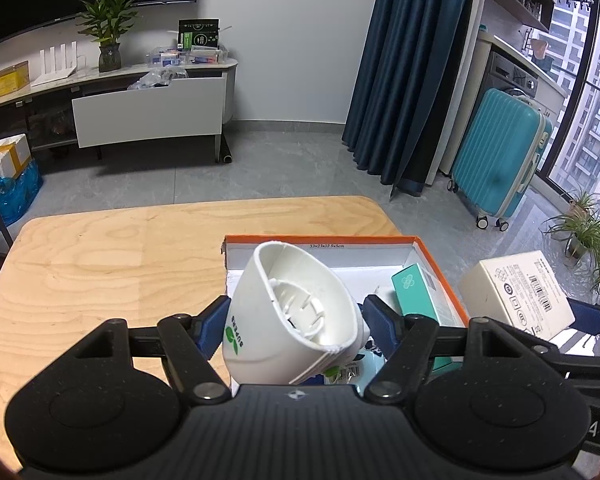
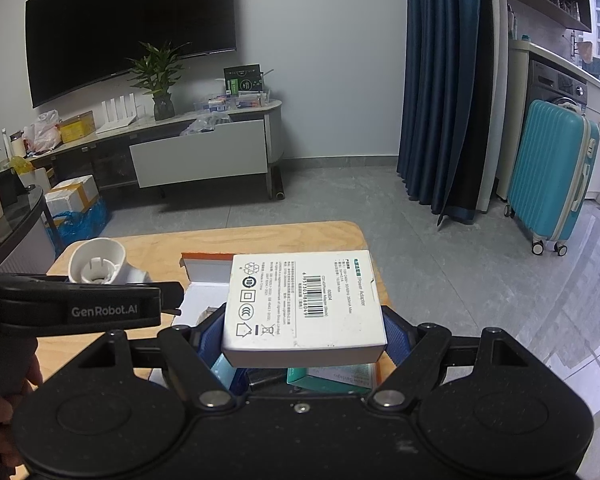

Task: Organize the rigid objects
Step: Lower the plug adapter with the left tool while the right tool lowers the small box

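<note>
On the table: everything the task concerns sits at or over the near right corner.
Table (image 1: 100,264): pale wood with rounded corners, mostly bare on its left half.
Tray (image 1: 432,258): a shallow cardboard box, orange outside and white inside, open at the top, resting on the table's right side; small print runs along its far inner wall.
White box (image 2: 304,304): a flat carton printed with a barcode and symbols, held level above the tray, label side up; in the left wrist view it shows at the right, just beyond the tray's right wall.
Right gripper (image 2: 305,336): blue pads press on both sides of the white box, so the jaws are clamped on it at a wide spread.
Cone (image 1: 296,316): a white plastic funnel-shaped part with green and dark lettering on its side, tilted so that its open mouth faces up and away, held over the tray's near left corner.
Left gripper (image 1: 294,322): blue pads touch the cone on the left and right; it grips the cone.
Teal box (image 1: 420,294): a small carton lying inside the tray against its right wall, below the white box.
Other contents: small items lie on the tray floor under the grippers, too hidden to name.
</note>
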Action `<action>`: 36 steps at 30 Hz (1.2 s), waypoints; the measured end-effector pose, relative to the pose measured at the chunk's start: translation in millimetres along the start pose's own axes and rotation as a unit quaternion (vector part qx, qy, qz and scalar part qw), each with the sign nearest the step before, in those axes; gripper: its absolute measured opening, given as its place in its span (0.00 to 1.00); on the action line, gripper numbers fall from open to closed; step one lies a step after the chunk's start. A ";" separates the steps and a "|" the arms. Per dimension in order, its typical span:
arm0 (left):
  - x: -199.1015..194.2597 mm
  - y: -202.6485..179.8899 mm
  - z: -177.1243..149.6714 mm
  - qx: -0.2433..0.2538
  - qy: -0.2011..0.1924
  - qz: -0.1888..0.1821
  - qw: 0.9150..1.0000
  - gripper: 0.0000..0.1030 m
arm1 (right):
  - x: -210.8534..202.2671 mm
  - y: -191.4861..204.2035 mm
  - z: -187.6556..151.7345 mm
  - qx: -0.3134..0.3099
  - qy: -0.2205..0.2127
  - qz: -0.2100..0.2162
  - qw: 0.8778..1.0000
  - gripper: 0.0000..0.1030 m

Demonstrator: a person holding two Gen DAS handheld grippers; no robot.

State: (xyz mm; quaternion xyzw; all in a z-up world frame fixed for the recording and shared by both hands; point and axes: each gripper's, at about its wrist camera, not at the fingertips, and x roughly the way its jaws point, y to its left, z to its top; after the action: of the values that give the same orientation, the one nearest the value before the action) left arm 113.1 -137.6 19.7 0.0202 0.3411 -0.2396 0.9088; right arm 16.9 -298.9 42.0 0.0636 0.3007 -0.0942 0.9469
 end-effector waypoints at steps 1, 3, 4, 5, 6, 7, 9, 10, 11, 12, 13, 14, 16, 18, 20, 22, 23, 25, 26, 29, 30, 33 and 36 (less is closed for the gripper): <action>0.6 0.4 0.1 0.000 0.001 0.000 1.000 0.71 | -0.2 -0.1 -0.8 0.000 0.000 -0.001 1.000 0.90; 1.9 1.3 0.7 -0.001 0.002 0.001 1.000 0.71 | 1.1 1.1 0.3 -0.002 0.000 -0.003 1.000 0.90; 2.7 1.3 1.0 -0.002 0.002 0.001 1.000 0.71 | 2.1 1.3 0.9 -0.001 0.000 -0.003 1.000 0.90; 3.8 1.8 1.3 -0.002 0.003 0.001 1.000 0.71 | 2.5 1.6 2.0 -0.002 0.000 -0.003 1.000 0.90; 4.7 2.3 1.8 -0.003 0.003 0.001 1.000 0.71 | 3.7 2.1 2.5 -0.003 0.000 -0.003 1.000 0.90; 5.5 2.5 2.3 -0.003 0.004 0.002 1.000 0.71 | 3.7 1.7 2.9 -0.004 0.000 -0.003 1.000 0.90; 7.3 3.4 3.4 -0.004 0.004 0.002 1.000 0.71 | 7.0 2.8 6.0 -0.007 0.002 -0.003 1.000 0.90; 8.3 4.1 4.2 -0.005 0.005 0.003 1.000 0.71 | 9.0 3.2 7.9 -0.007 0.002 -0.003 1.000 0.90; 9.4 4.5 4.8 -0.005 0.005 0.004 1.000 0.71 | 10.6 3.9 8.8 -0.008 0.003 -0.002 1.000 0.90; 10.8 5.0 5.9 -0.006 0.005 0.004 1.000 0.71 | 13.0 5.0 10.7 -0.009 0.003 -0.002 1.000 0.90; 11.8 5.0 6.4 -0.005 0.005 0.005 1.000 0.71 | 15.2 5.4 12.4 -0.009 0.003 -0.002 1.000 0.90; 13.0 4.9 7.2 -0.005 0.006 0.006 1.000 0.71 | 15.2 5.3 12.2 -0.009 0.004 -0.001 1.000 0.90; 15.3 6.0 8.8 -0.005 0.006 0.008 1.000 0.71 | 20.0 7.0 15.3 -0.012 0.004 0.000 1.000 0.90; 17.6 7.6 10.6 -0.006 0.007 0.008 1.000 0.71 | 25.5 8.4 18.9 -0.014 0.006 0.000 1.000 0.90; 19.9 9.1 11.9 -0.006 0.008 0.009 1.000 0.71 | 30.2 9.9 22.3 -0.017 0.006 0.001 1.000 0.90; 22.5 10.7 12.8 -0.006 0.009 0.010 1.000 0.71 | 34.7 11.3 26.6 -0.020 0.006 0.002 1.000 0.90; 23.8 11.1 13.3 -0.006 0.010 0.011 1.000 0.71 | 37.3 11.9 28.9 -0.021 0.007 0.003 1.000 0.90; 26.3 12.5 13.9 -0.007 0.011 0.011 1.000 0.71 | 43.0 14.8 32.8 -0.024 0.008 0.004 1.000 0.90; 27.6 13.4 14.1 -0.008 0.012 0.011 1.000 0.71 | 46.1 16.3 34.4 -0.025 0.010 0.005 1.000 0.90; 31.2 15.8 14.9 -0.007 0.015 0.012 1.000 0.71 | 53.9 20.4 38.1 -0.031 0.013 0.006 0.999 0.90; 32.3 16.8 15.1 -0.007 0.016 0.012 1.000 0.71 | 56.3 22.0 39.9 -0.032 0.014 0.007 0.999 0.90; 36.2 20.8 16.0 -0.010 0.020 0.013 1.000 0.71 | 62.9 24.4 40.7 -0.035 0.017 0.008 0.999 0.90; 40.0 23.0 17.0 -0.011 0.024 0.014 1.000 0.71 | 70.1 23.7 41.8 -0.036 0.022 0.008 0.999 0.90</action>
State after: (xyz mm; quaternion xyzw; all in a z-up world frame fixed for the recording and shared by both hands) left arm 159.8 -137.5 4.6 0.0209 0.3647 -0.2229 0.9038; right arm 101.5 -293.0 36.7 0.0338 0.3240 -0.0741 0.9425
